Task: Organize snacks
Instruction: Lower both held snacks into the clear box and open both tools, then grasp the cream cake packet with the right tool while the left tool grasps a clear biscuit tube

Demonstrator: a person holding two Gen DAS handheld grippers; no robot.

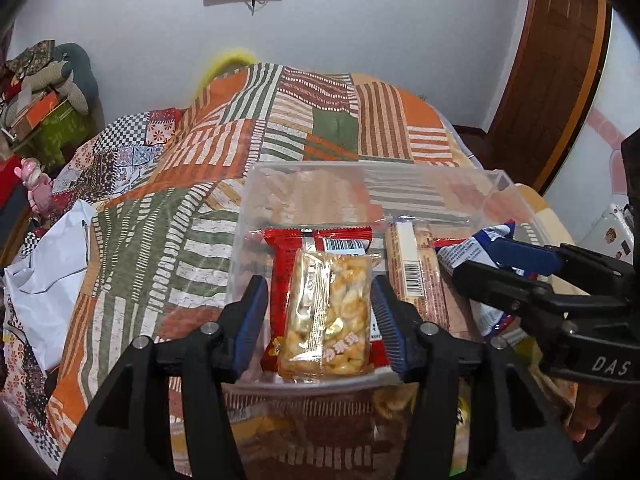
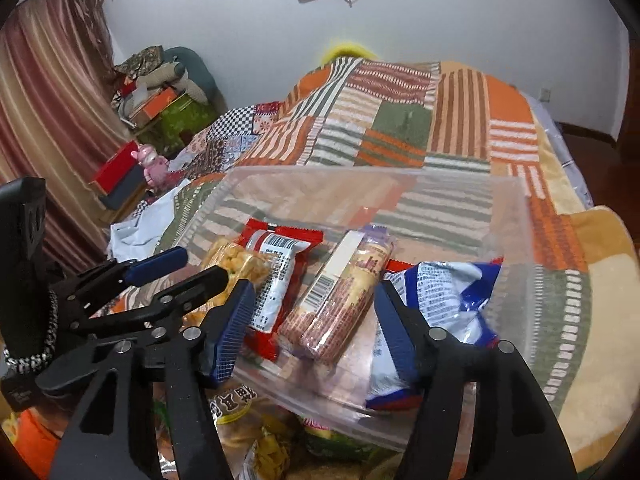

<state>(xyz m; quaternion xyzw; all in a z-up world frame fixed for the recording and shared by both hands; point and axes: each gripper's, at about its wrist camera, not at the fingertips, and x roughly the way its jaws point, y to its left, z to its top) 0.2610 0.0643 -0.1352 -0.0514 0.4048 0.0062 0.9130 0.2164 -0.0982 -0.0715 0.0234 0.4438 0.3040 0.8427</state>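
Note:
A clear plastic box (image 1: 500,184) sits on the patchwork bedspread and holds several snacks. My left gripper (image 1: 320,320) is open over its near rim, its jaws on either side of a clear pack of yellow puffed snack (image 1: 332,312) that lies on a red packet (image 1: 316,240). A biscuit roll (image 1: 416,268) lies to the right, and a blue and white bag (image 1: 472,256) beyond it. My right gripper (image 2: 316,332) is open above the biscuit roll (image 2: 340,304), with the blue and white bag (image 2: 444,292) by its right finger. The box's far wall (image 2: 360,176) is also in the right wrist view.
More snack packs (image 2: 248,432) lie in front of the box, partly under it. A white plastic bag (image 1: 52,264) lies on the bed at left. Boxes, a pink toy (image 2: 154,168) and clutter stand by the curtain at far left. A wooden door (image 1: 556,60) is at right.

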